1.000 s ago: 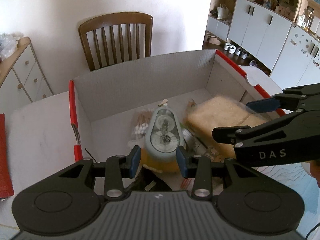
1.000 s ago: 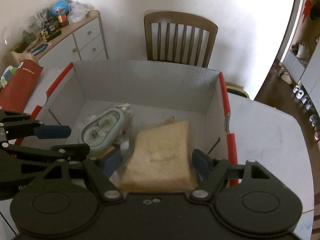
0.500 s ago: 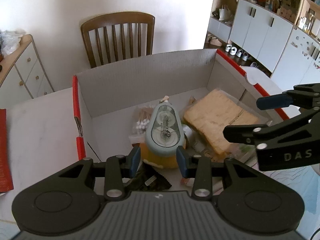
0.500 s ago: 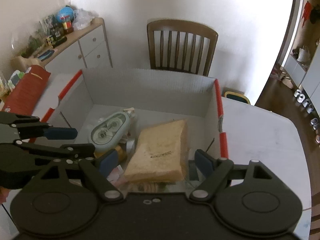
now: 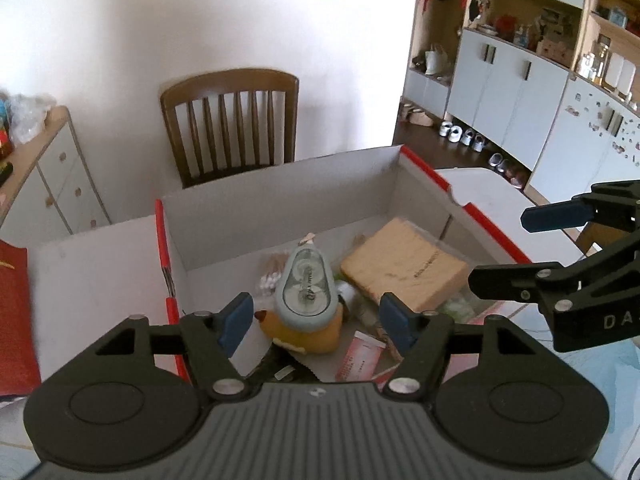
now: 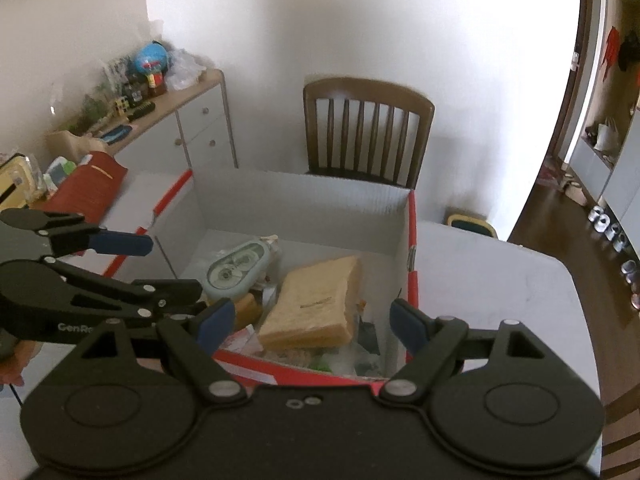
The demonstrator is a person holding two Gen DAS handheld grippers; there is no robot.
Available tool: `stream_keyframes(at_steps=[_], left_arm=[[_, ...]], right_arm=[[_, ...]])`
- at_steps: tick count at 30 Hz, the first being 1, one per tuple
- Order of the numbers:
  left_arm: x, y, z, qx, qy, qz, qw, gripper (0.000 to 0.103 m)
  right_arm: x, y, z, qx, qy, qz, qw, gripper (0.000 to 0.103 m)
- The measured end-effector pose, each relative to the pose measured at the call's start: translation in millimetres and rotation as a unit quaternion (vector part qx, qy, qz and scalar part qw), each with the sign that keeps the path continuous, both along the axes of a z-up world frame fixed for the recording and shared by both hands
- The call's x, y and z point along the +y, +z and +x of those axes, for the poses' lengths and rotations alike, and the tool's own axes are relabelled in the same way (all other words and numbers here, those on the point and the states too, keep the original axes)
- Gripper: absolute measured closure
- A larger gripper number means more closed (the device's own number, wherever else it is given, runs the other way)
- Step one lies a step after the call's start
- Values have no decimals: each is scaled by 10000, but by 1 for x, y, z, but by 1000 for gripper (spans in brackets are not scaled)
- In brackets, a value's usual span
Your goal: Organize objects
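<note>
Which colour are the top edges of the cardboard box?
Red, clearest in the right wrist view.

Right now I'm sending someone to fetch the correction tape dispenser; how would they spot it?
Look in the open cardboard box with red edges on the table, before the wooden chair. The correction tape dispenser lies mid-box atop a yellow plush, left of the tan sponge block. It alone is pale blue-green and teardrop-shaped, with two clear reels.
</note>
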State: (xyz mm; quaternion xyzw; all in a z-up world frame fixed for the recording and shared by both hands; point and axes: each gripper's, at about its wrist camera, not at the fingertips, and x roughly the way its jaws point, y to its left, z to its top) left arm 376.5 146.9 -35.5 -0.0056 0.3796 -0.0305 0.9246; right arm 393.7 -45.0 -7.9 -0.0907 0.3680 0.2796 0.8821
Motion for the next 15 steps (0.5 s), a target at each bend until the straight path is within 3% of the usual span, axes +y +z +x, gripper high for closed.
stream_keyframes(at_steps=[11, 15], left_arm=[[-11, 22, -29, -225, 37, -50, 9997, 31], [-14, 28, -42, -329, 41, -129, 9994, 22]], right_arm=[[-22, 20, -32, -198, 89, 369, 9991, 12], [-29, 24, -45, -297, 131, 440, 9985, 8]])
